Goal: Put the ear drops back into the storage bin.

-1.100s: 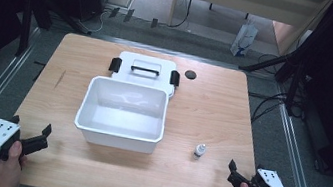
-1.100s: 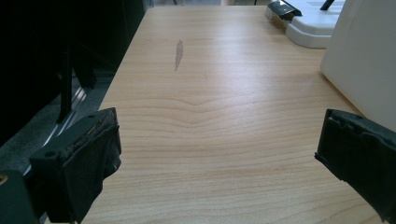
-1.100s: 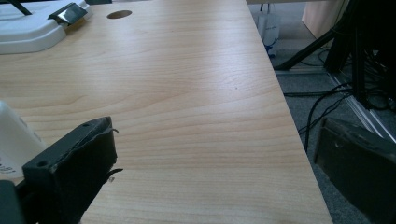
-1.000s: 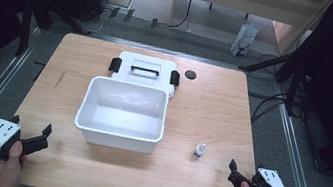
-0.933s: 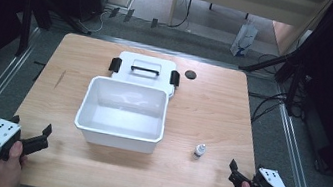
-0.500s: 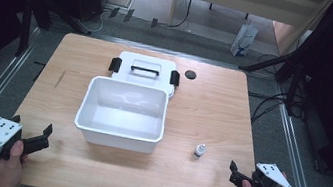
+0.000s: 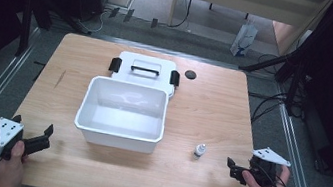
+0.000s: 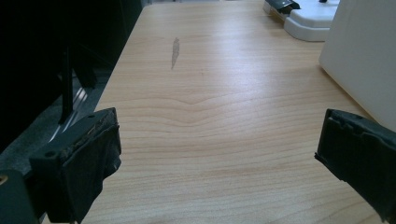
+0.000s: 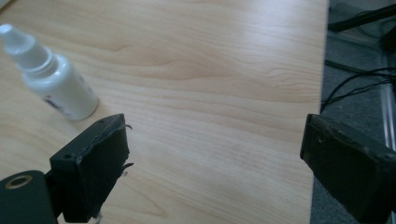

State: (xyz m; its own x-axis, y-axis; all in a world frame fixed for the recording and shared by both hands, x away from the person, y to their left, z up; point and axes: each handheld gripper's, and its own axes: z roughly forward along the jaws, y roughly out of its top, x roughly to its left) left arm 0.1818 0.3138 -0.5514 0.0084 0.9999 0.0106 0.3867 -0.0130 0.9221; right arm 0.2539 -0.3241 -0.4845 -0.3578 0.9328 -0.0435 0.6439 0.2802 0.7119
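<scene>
Your right gripper (image 7: pixel 232 169) hovers with jaws spread wide near the table's (image 7: pixel 214 101) front right corner, and the small white dropper bottle (image 7: pixel 200 150) stands upright just beside it, between it and the open white bin (image 7: pixel 122 115). Your left gripper (image 7: pixel 41 135) sits spread and empty at the front left corner

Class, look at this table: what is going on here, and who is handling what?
A person holds a hand-held gripper in each hand at the near edge of a wooden table. The left hand-held gripper and the right hand-held gripper are both open and hold nothing. The right one is nearest a small white dropper bottle, which stands upright beside an open white bin. The bin's lid lies behind it.
</scene>
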